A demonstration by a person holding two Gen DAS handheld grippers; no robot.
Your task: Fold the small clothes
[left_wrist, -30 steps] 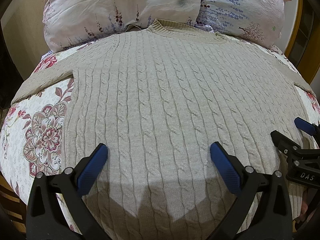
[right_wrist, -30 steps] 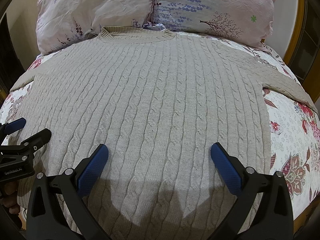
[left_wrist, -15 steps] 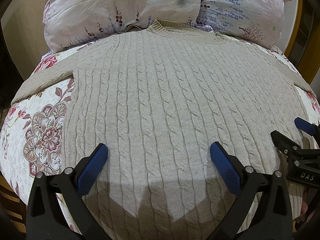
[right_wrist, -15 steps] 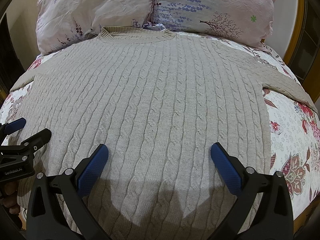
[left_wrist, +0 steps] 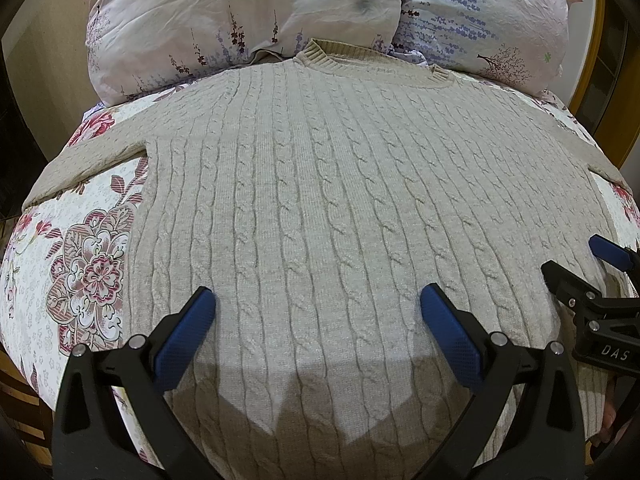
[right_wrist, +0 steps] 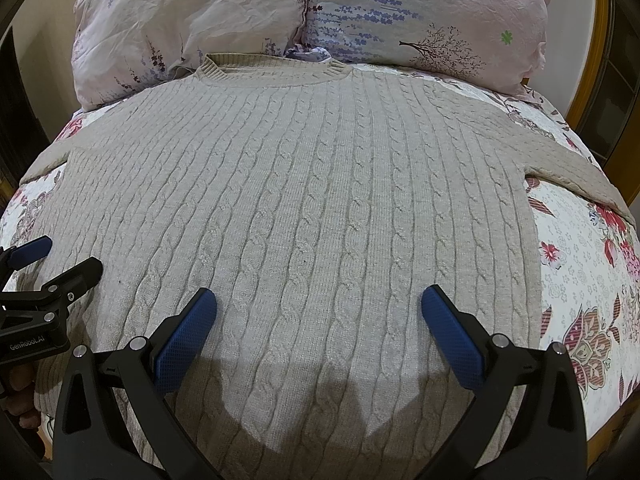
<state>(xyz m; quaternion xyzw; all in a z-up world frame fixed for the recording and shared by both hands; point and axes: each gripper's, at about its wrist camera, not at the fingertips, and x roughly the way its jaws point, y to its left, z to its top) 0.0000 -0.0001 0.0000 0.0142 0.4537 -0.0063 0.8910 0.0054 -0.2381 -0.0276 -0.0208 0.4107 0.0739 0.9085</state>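
A beige cable-knit sweater [left_wrist: 320, 200] lies flat and spread on the bed, collar toward the pillows, sleeves out to both sides; it also fills the right wrist view [right_wrist: 304, 208]. My left gripper [left_wrist: 316, 300] is open and empty, hovering over the sweater's lower left part. My right gripper [right_wrist: 318, 300] is open and empty over the lower right part. The right gripper shows at the right edge of the left wrist view [left_wrist: 580, 264], the left gripper at the left edge of the right wrist view [right_wrist: 56, 256].
A floral bedsheet [left_wrist: 80, 272] covers the bed [right_wrist: 580, 280]. Two floral pillows [left_wrist: 248, 20] [right_wrist: 432, 16] lie behind the collar. A wooden frame [right_wrist: 592, 60] stands at the right. The bed's near edge is just below the grippers.
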